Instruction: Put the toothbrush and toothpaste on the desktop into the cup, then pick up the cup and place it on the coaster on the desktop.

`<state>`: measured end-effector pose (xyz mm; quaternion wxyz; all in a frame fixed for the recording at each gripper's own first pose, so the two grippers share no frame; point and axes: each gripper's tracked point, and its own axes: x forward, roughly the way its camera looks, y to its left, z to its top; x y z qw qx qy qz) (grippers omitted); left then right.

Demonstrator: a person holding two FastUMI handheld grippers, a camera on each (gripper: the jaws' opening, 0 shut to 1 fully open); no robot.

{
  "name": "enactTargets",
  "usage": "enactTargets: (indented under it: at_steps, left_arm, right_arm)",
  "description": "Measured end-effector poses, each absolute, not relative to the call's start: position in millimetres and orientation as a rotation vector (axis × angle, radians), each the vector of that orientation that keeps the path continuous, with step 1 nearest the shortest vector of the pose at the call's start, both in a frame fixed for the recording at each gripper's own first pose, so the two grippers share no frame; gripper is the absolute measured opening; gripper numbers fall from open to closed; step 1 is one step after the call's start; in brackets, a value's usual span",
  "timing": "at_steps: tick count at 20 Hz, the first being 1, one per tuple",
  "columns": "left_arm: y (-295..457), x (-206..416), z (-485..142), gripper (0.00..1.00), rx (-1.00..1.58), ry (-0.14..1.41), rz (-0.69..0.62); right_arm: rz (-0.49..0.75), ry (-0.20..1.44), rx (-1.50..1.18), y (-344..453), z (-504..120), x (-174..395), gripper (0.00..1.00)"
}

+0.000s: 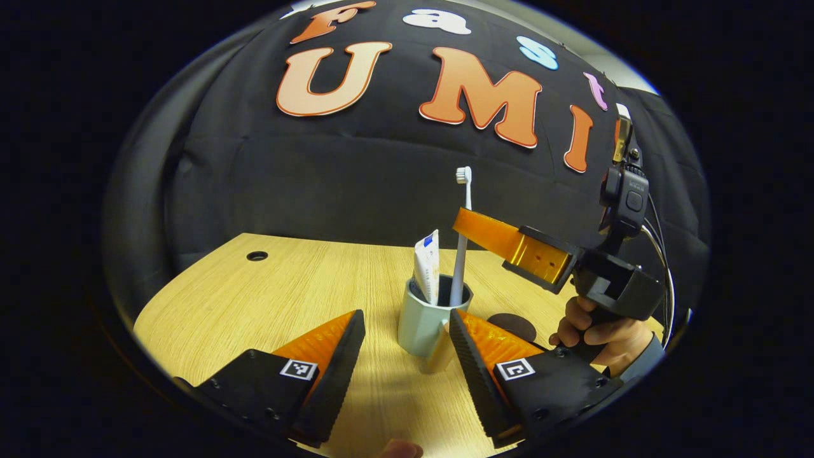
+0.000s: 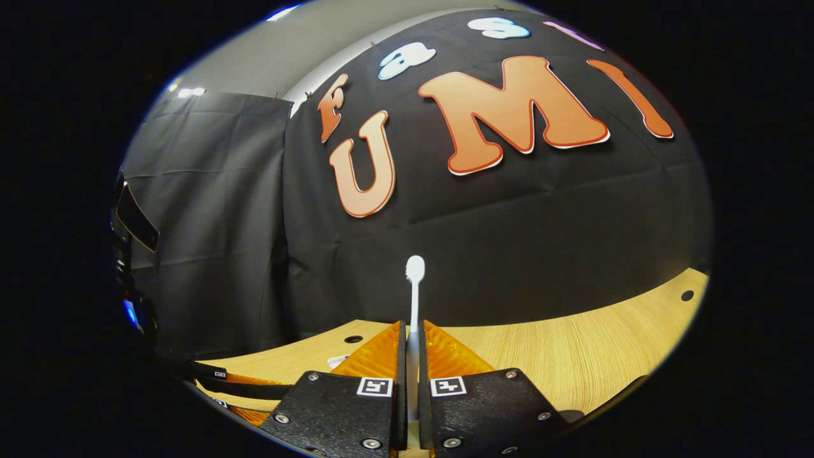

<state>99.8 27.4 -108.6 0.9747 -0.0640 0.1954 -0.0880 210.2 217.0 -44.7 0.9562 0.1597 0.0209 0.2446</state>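
Toothbrush (image 1: 463,222) upright in the cup (image 1: 425,318), bristles up, handle down past the rim; pinched partway up the handle between the closed fingers of the right gripper (image 1: 467,226), seen from the left gripper view reaching in from the right with a hand (image 1: 594,331) on its grip. Same pinch from the right gripper view: toothbrush (image 2: 414,299) standing straight up out of the narrow gap, right gripper (image 2: 412,346) closed on it, both fingers against the handle. Held high on the shaft, probably so the fingers clear the rim while the handle goes down inside.

Toothpaste (image 1: 427,264) already in the cup, leaning against the near-left wall beside the brush (cap end down, seemingly).

Cup on the wooden desktop (image 1: 254,305), handle turned toward the left gripper. Dark round coaster (image 1: 512,326) flat on the desktop just beside the cup on its right, partly behind a finger; cup not on it yet.

Left gripper (image 1: 407,337) open wide, low over the desktop, fingers either side of the cup's near face without touching; likely poised for the lift once the brush is let go

Judged from this: insertion nearly complete, release and cup transfer still to do
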Motion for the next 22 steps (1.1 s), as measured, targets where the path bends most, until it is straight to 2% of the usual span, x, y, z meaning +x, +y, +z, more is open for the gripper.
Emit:
enactTargets:
  at_steps: [7,14,16,17,19,21,22]
  left_arm:
    - [28,100,-107,0.87,-0.029,0.477,-0.151]
    - [10,105,-97,0.87,-0.089,0.620,-0.239]
    - [4,111,-104,0.87,-0.102,0.695,-0.251]
    - [1,115,-106,0.87,-0.103,0.737,-0.253]
    - [-4,131,-114,0.87,-0.100,0.802,-0.252]
    - [-9,142,-124,0.87,-0.095,0.860,-0.248]
    - [-14,146,-132,0.87,-0.094,0.884,-0.251]
  right_arm:
    - [0.522,0.113,0.268,217,-63,195,0.09]
    - [0.533,0.166,0.221,198,-70,184,0.12]
    - [0.546,0.179,0.193,194,-72,178,0.18]
    - [0.558,0.182,0.182,192,-72,173,0.26]
    - [0.577,0.166,0.158,188,-67,164,0.33]
    - [0.578,0.131,0.130,178,-56,158,0.56]
    - [0.578,0.113,0.128,172,-48,156,0.60]
